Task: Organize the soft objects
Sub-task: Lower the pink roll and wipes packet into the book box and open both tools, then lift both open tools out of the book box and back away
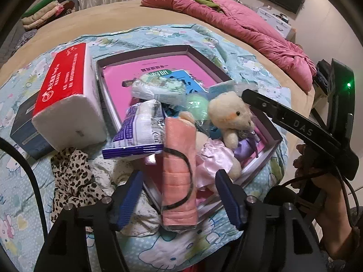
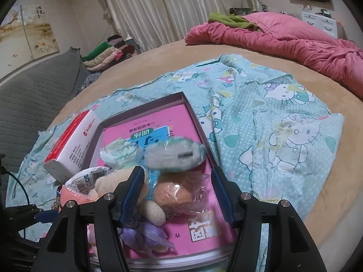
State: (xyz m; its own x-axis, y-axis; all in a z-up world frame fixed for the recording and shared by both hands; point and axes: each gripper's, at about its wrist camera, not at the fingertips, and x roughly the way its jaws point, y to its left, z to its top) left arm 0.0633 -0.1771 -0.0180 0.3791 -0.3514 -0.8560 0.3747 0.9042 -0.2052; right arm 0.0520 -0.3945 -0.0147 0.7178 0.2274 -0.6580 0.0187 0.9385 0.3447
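A shallow pink-lined box (image 1: pixel 188 49) lies on a cartoon-cat blanket (image 1: pixel 145 36) and holds soft items. A wrapped salmon cloth roll (image 1: pixel 179 181) with a black band rests across the box's near edge. My left gripper (image 1: pixel 179 192) stands open around it, with gaps on both sides. A cream teddy bear (image 1: pixel 233 113) lies in the box. In the right wrist view my right gripper (image 2: pixel 178 192) is open around a bagged orange plush (image 2: pixel 179 192) on the box floor (image 2: pixel 158 122). A grey-teal plush (image 2: pixel 174 154) lies just beyond it.
A red-and-white tissue pack (image 1: pixel 65 95) leans on the box's left wall over a dark box (image 1: pixel 25 124). A leopard-print cloth (image 1: pixel 70 172) lies near left. A white-purple packet (image 1: pixel 138 131) and green-white pack (image 1: pixel 158 88) sit in the box. A pink quilt (image 2: pixel 283 38) lies behind.
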